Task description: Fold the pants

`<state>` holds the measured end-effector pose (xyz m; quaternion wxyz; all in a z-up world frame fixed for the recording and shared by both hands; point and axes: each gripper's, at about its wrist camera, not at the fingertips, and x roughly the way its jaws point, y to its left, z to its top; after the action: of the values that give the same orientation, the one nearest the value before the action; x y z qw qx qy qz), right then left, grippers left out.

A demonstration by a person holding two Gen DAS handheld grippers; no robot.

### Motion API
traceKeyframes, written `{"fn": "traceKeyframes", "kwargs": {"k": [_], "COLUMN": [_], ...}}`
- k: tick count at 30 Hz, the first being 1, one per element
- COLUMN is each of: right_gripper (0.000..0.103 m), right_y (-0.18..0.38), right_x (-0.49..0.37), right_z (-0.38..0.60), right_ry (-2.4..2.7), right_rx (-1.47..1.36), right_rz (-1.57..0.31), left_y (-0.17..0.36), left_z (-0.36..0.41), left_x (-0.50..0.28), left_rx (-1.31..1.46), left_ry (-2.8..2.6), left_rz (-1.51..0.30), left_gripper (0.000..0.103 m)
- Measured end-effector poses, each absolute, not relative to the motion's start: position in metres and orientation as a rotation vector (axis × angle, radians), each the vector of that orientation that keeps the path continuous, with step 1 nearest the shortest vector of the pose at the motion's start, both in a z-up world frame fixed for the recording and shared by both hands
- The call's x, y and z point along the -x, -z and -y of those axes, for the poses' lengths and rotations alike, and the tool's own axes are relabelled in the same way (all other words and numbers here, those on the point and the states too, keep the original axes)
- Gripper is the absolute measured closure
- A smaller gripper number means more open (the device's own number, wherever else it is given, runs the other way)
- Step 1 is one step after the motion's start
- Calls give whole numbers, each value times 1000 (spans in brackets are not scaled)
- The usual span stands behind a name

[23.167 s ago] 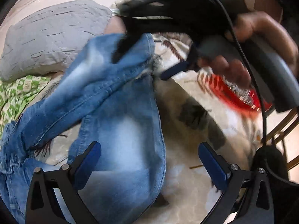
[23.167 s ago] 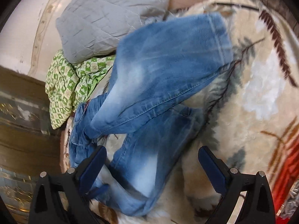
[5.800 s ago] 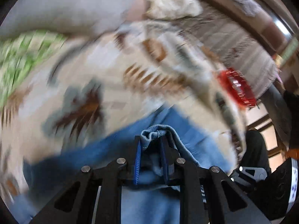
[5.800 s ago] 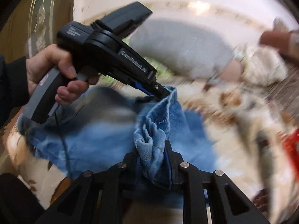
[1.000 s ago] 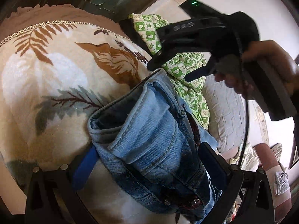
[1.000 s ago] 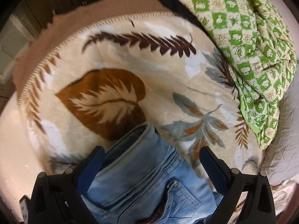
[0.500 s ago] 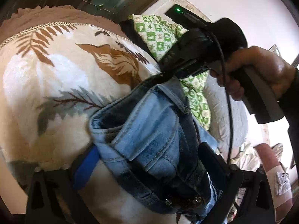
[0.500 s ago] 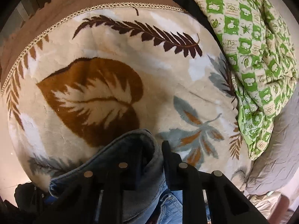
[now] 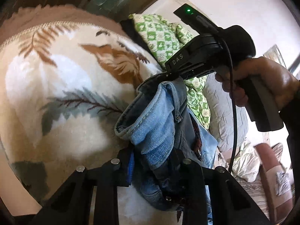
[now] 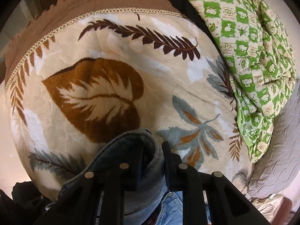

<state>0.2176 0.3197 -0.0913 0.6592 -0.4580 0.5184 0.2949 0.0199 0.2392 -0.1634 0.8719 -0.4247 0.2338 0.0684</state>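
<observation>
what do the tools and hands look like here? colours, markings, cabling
Right tool: black body, white "DAS" lettering, green LED on top, grey pistol handle, black cable hanging down. It's gripped by a bare right hand with a dark sleeve. Left tool: matte black linkage, silver rivets, blue pad on one finger.

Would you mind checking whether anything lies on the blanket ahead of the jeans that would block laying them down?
Nothing visible does. Both tongs, left and right, grip the jeans, and the leaf-patterned blanket ahead is open. The green checked cloth lies off to the right.
</observation>
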Motion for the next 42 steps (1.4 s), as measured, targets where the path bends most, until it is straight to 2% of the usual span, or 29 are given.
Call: {"fn": "traceKeyframes", "kwargs": {"k": [9, 10, 16, 22, 28, 34, 37, 39, 42], "right_gripper": [86, 89, 90, 90, 90, 90, 90, 90, 90], "right_y": [26, 17, -48, -64, -20, 84, 132, 140, 137], "right_x": [-212, -212, -220, -227, -236, -254, -256, -257, -255], "right_z": [-268, -259, -151, -19, 109, 170, 179, 193, 193], "right_ry": [-768, -779, -796, -764, -662, -518, -455, -470, -471], "right_rx": [840, 815, 591, 356, 126, 1, 12, -114, -94], "right_rz": [-1072, -1060, -978, -940, -982, -1155, -1216, -1197, -1187], "left_y": [105, 97, 53, 35, 61, 137, 159, 155, 152], "left_z": [-187, -179, -113, -24, 59, 122, 139, 132, 127], "left_x": [-5, -5, -13, -22, -44, -76, -67, -71, -74], "left_rx": [545, 501, 278, 52, -116, -364, -488, -434, -402], "left_ry": [-88, -84, -13, 133, 257, 274, 227, 238, 258], "left_rz": [-338, -329, -321, -362, -491, -753, -692, -710, -731], "left_gripper": [75, 75, 75, 76, 76, 76, 76, 76, 76]}}
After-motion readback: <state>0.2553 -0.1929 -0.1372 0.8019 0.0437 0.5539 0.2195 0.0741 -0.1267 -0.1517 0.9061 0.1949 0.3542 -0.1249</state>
